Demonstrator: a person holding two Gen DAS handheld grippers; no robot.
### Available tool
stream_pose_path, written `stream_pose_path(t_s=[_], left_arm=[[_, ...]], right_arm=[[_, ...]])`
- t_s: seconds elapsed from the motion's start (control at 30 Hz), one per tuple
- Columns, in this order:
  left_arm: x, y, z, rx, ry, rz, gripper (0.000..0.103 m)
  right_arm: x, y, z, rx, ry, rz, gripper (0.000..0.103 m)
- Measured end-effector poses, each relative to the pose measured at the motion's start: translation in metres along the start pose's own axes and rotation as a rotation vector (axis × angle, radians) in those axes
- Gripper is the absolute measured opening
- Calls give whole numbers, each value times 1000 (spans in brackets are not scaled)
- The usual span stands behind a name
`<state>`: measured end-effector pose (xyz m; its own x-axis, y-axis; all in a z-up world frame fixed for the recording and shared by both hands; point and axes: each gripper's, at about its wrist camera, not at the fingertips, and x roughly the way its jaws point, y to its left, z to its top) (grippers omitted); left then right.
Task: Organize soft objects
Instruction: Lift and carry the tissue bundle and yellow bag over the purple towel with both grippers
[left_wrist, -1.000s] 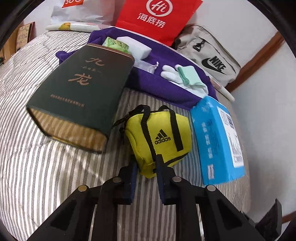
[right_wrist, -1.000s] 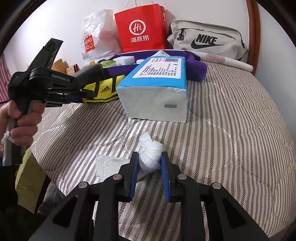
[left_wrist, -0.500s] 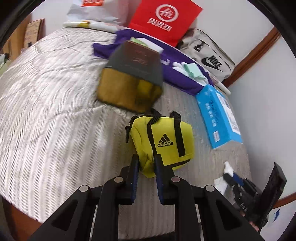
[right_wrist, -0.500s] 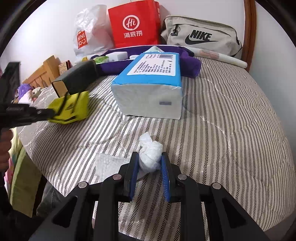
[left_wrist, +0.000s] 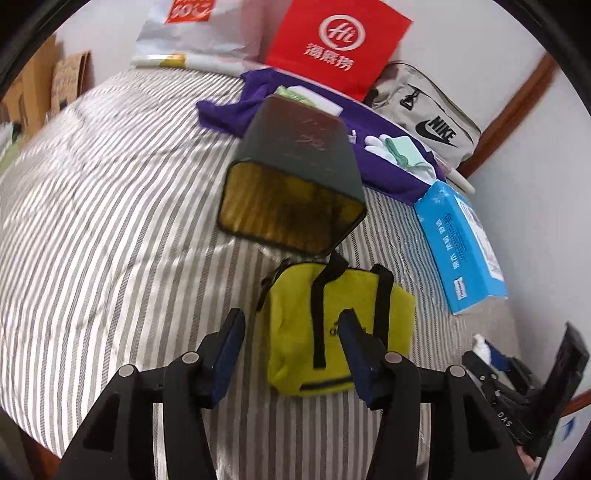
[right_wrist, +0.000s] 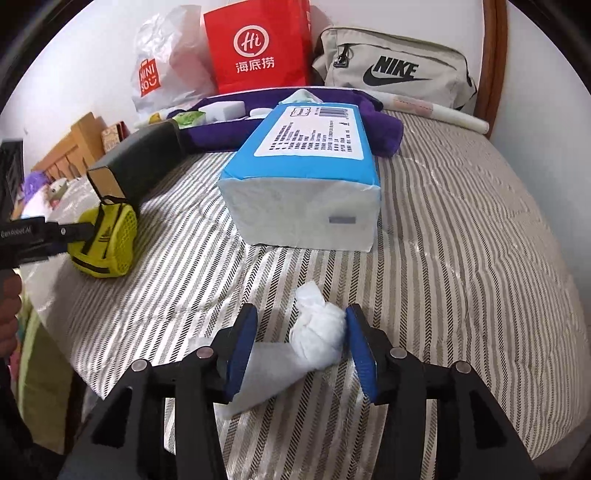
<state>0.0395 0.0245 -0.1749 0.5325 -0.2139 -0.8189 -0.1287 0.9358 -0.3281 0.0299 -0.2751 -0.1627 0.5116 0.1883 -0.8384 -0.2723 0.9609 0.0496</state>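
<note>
Red paper bag (right_wrist: 256, 48), white Miniso bag (right_wrist: 162, 74) and grey Nike bag (right_wrist: 391, 70) are leaning on the wall; dark green box (left_wrist: 295, 166) is lying on the striped bed (right_wrist: 461, 240).

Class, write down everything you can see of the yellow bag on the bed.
The yellow bag is small, soft-looking fabric with black straps, a black trim line and mesh-textured ends. It lies on the striped bedcover, just in front of the dark green box. The left tongs have just been opening; their pads now stand apart around the bag, the right-hand pad overlapping its logo.
</note>
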Motion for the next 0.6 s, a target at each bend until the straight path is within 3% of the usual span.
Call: stream_pose_path(t_s=[0.07, 0.17, 0.3, 0.6], left_arm=[[3, -3, 0, 21, 3, -14, 26], [3, -3, -1, 28, -14, -37, 23], [-5, 0, -2, 10, -31, -73, 18], [-34, 5, -6, 1, -92, -94, 12]], right_arm=[[1, 4, -1, -19, -15, -31, 39], [1, 7, -2, -29, -26, -38, 23], [2, 9, 1, -25, -22, -48, 22], [-16, 0, 8, 54, -46, 65, 21]])
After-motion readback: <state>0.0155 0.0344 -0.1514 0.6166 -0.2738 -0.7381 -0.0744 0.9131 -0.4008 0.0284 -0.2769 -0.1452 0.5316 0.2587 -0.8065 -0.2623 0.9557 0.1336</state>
